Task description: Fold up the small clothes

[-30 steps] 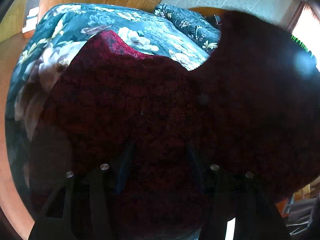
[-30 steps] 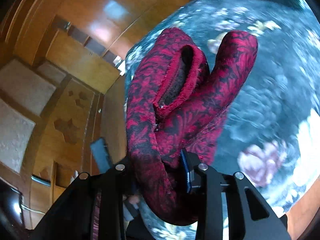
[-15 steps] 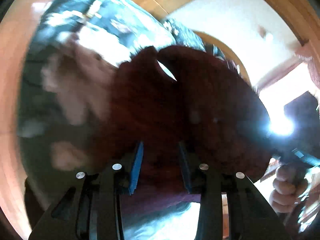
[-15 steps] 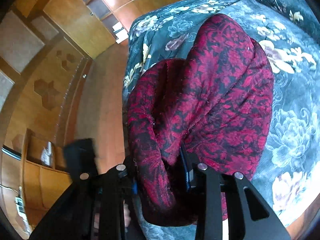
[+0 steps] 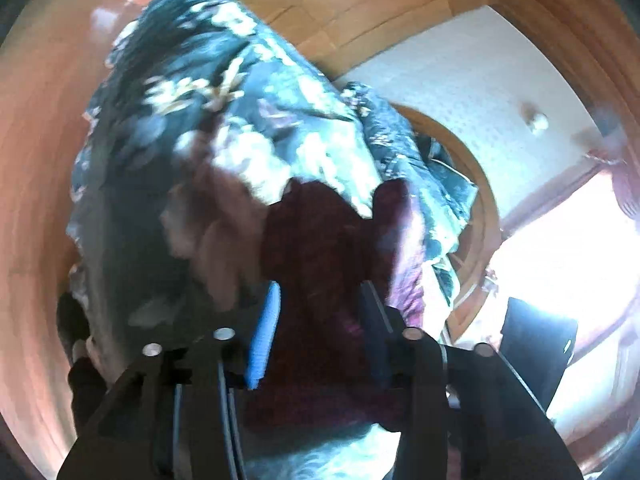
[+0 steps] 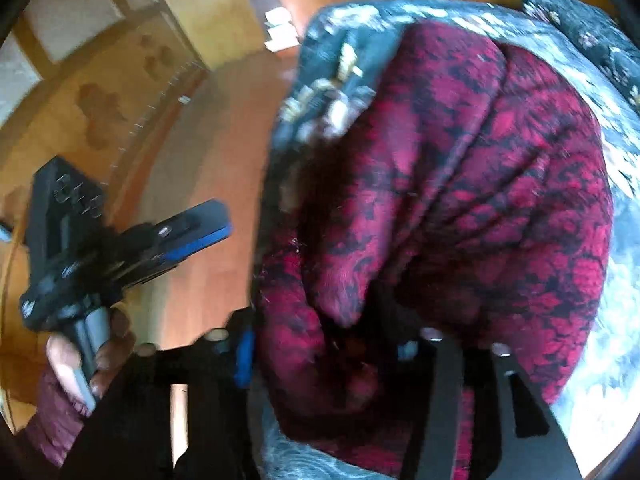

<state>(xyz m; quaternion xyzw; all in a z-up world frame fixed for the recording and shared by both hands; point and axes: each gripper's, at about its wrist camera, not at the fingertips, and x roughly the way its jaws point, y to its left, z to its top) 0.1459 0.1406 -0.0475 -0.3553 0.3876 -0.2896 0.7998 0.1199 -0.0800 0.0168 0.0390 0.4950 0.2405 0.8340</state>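
The right tool (image 6: 324, 340) is standing about half spread, its jaws having just been opening, and the red garment (image 6: 460, 200) is bunching loosely between the two fingers. The cloth is brushing the blue pad on one side, but the pads are not pinching it. This tool is pointing steeply down at the near end of the garment.

The left tool (image 5: 320, 292) is also partly spread, its jaws likewise having just been opening. In its own view the garment is showing in the gap between its fingers. The right view shows the tool hanging just beside the garment's edge, out over the floor (image 6: 200, 140), with nothing clamped. The left hand (image 6: 80, 356), in a dark red sleeve (image 6: 48, 420), is gripping its handle, and the tool is tilting slightly down towards the garment.

The garment is lying on the bed (image 6: 616, 360), near the bed's floor-side edge. It is doubled over in soft creases, and its long axis is running from the right tool away up the bed. Motion blur is softening both views.
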